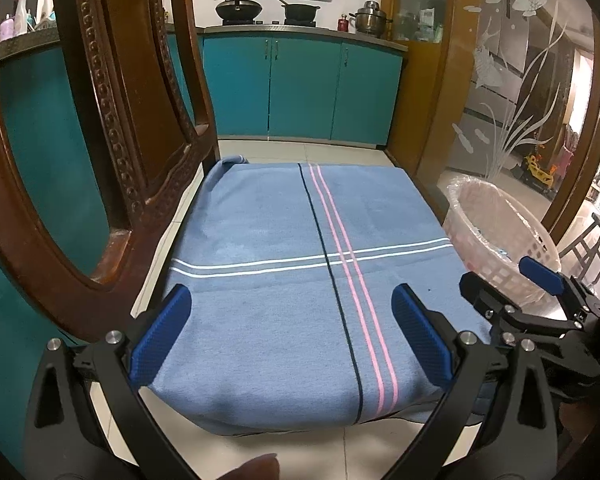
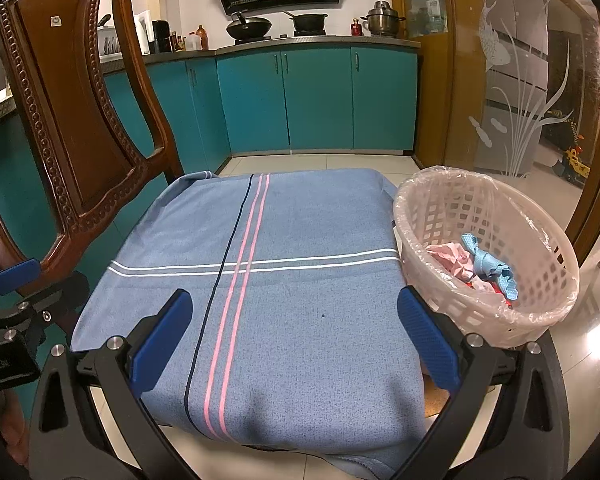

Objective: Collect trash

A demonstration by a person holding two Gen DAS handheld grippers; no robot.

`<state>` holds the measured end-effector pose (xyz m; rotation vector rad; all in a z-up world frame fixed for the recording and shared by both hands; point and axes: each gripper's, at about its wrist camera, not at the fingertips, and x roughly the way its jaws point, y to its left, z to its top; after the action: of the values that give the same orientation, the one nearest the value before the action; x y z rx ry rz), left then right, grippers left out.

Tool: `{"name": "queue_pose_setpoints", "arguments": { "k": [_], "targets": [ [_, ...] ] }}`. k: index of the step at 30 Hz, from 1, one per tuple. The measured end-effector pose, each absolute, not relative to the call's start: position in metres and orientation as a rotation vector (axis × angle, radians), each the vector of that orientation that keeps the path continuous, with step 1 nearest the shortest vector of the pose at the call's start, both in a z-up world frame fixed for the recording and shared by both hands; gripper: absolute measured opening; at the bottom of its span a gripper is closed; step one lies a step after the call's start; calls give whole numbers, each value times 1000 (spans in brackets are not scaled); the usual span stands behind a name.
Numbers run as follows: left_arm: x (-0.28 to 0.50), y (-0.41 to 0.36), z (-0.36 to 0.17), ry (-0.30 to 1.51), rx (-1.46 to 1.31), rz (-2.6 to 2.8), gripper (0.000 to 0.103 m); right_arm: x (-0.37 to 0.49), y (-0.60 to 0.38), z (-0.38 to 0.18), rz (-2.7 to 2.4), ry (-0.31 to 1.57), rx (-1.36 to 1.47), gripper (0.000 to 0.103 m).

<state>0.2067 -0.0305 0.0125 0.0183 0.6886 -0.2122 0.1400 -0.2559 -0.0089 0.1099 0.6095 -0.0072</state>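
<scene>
A blue cloth with pink and white stripes covers the chair seat; no loose trash lies on it. To its right stands a white plastic basket lined with a clear bag. Inside lie crumpled pink paper and a light blue scrap. My left gripper hovers open over the near part of the cloth, nothing between its blue pads. My right gripper is open too, its right finger close to the basket's near wall. Each gripper shows at the edge of the other's view.
The carved wooden chair back rises at the left. Teal kitchen cabinets with pots on the counter stand behind. A frosted glass door is at the right. Pale floor tiles surround the chair.
</scene>
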Motion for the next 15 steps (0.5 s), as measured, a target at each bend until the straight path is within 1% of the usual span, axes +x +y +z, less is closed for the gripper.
{"name": "queue_pose_setpoints", "arguments": {
  "k": [15],
  "targets": [
    [205, -29, 15, 672, -24, -201, 100, 140, -255, -9, -5, 611, 110, 100]
  ]
}}
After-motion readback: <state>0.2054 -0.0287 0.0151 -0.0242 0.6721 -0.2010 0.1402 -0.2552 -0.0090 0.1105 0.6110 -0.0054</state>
